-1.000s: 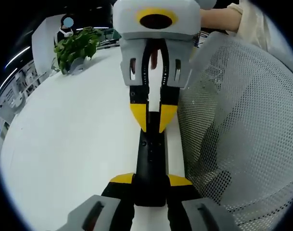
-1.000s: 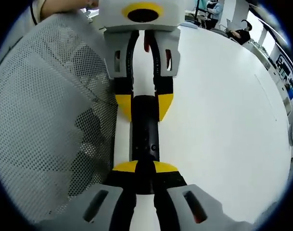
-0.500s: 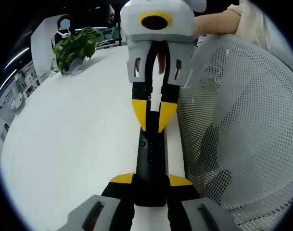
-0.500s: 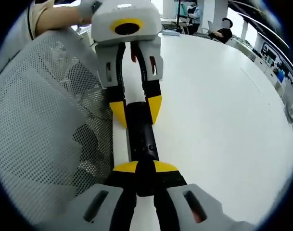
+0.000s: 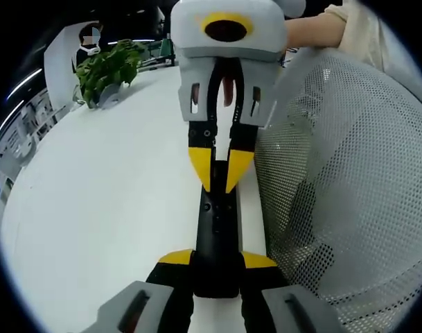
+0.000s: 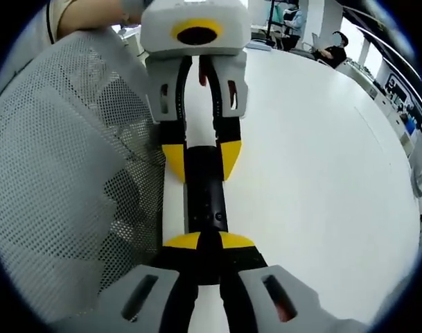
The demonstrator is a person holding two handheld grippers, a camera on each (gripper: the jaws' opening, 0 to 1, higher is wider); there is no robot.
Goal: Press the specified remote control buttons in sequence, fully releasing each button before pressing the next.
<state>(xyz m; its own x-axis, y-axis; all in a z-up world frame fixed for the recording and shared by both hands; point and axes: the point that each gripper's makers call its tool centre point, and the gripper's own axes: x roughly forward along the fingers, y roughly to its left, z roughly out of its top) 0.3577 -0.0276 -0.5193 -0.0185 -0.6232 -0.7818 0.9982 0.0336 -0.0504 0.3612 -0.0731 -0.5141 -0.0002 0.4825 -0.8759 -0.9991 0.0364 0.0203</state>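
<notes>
One black remote control [image 5: 217, 229] lies lengthwise on the white worktop [image 5: 107, 208], running up the middle of the left gripper view, and two tools hold it, one at each end.

In the left gripper view, the left tool [image 5: 217, 267] rises from the bottom centre with its yellow-tipped jaws clenched on the near end of the remote. The right tool [image 5: 221, 173] comes down from the top centre, its yellow tips closed narrowly around the far end. One white mesh chair back [image 5: 342, 187] takes up the right side of the frame, and one potted green plant [image 5: 110, 66] stands on the worktop at the upper left. A person's arm [image 5: 314, 28] reaches in at the upper right.

In the right gripper view, the remote control [image 6: 204, 198] again runs up the centre. The right tool [image 6: 200, 246] at the bottom grips its near end, and the left tool [image 6: 197, 156] from the top grips the far end. The mesh chair back [image 6: 65, 173] is on the left side here, and the worktop [image 6: 314, 180] spreads to the right.
</notes>
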